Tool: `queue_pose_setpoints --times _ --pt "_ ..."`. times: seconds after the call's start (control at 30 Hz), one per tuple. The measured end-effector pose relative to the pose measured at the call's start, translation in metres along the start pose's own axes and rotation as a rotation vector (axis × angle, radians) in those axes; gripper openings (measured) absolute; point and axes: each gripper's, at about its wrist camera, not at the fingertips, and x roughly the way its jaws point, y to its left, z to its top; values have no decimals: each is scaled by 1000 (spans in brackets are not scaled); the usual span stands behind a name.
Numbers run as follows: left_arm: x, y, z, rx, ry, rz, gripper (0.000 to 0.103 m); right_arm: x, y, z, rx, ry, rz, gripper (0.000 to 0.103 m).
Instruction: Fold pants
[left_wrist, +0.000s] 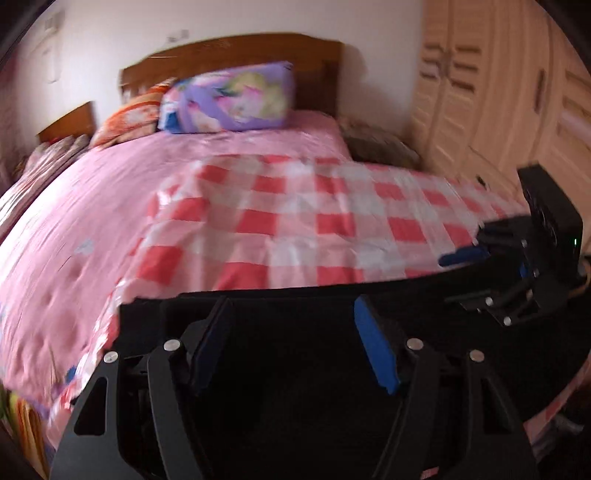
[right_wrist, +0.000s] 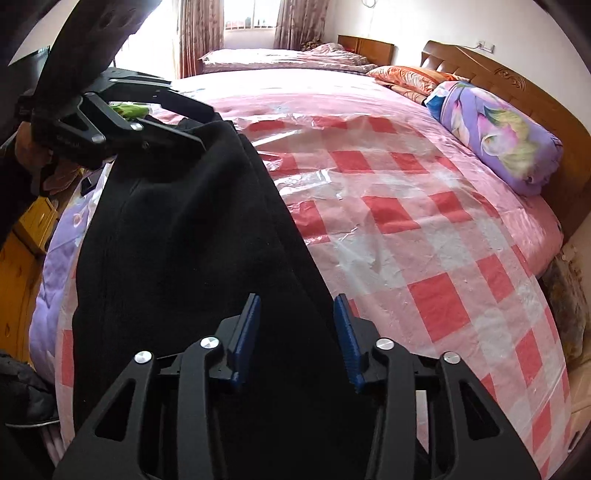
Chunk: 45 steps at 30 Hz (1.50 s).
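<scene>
Along the near edge of the bed (right_wrist: 480, 155), the black pants (right_wrist: 192, 229) lie stretched over a red-checked plastic sheet (right_wrist: 424, 236). Both grippers stand spread wide, clasping nothing: the left gripper (left_wrist: 291, 343) hovers low over one end of the cloth, the right gripper (right_wrist: 295, 332) over the other, facing it. Beyond the pants the sheet runs free toward the purple pillow (right_wrist: 495, 133).

Left wrist view motion-blurred; black pants (right_wrist: 192, 229) cut off by the lower edge.
</scene>
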Motion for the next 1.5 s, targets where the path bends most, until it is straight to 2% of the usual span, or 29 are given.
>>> queue_pose_setpoints --times 0.07,0.1,0.13,0.2,0.27,0.33,0.37,0.4,0.47,0.5,0.6,0.67,0.77,0.83,0.9,0.93,1.0,1.03,1.07,1.1,1.13,1.17,1.2,1.3,1.37,1.4,1.5 --pt "30 -12 10 107 88 -66 64 5 -2 2 -9 12 11 36" --pt "44 -17 14 160 132 -77 55 6 -3 2 -8 15 15 36" --pt "54 -21 15 191 158 -85 52 9 -4 3 -8 22 24 36" --pt "70 -28 19 269 214 -136 52 14 -4 3 -12 30 48 36" --pt "86 -32 10 331 258 -131 52 20 -3 2 -24 46 59 36" --pt "96 -33 7 355 308 -143 52 23 -3 -1 -22 48 71 31" --pt "100 -33 5 365 318 -147 52 23 -2 -2 -23 40 74 26" --pt "100 -33 4 371 310 -150 51 21 -1 -3 -27 32 72 21" --pt "95 -32 4 366 286 -163 29 18 5 -4 -48 15 38 14" --pt "92 -32 3 370 275 -157 8 16 7 -4 -51 7 25 11" --pt "91 -41 0 407 250 -112 6 8 12 -5 -59 -20 -18 8" --pt "84 -49 0 452 210 -60 5 -3 15 -4 -63 -53 -38 8" --pt "65 -51 13 453 131 -19 5 -18 8 1 -31 -106 -64 8" --pt "58 -49 23 449 115 -10 5 -11 2 3 -7 -91 -71 8" --pt "70 -50 25 458 155 11 5 8 -4 1 21 -37 -87 9" --pt "82 -51 23 470 173 48 6 20 -6 -3 32 -19 -109 14" --pt "103 -48 14 476 188 189 7 18 -9 -5 63 -49 -106 23" --pt "108 -43 10 452 199 183 10 14 -13 -5 100 -46 -105 38" --pt "103 -38 8 414 175 157 12 9 -16 -6 131 -48 -97 45" --pt "91 -29 8 363 131 123 32 2 -17 -8 144 -67 -89 53" --pt "80 -20 10 318 95 100 73 -7 -16 -10 139 -98 -94 53" --pt "65 -6 11 257 36 112 86 -13 -14 -10 129 -107 -99 53" --pt "46 15 12 176 -29 153 87 -16 -13 -9 123 -110 -96 53" --pt "11 74 7 -21 -89 176 87 -21 -1 3 95 -147 -54 53" --pt "0 107 -4 -88 -69 249 84 -13 12 14 67 -152 -37 53" --pt "-1 122 -10 -123 -39 247 78 -5 19 22 51 -147 -31 53" --pt "12 137 -25 -160 75 201 76 17 35 40 25 -117 -13 53"
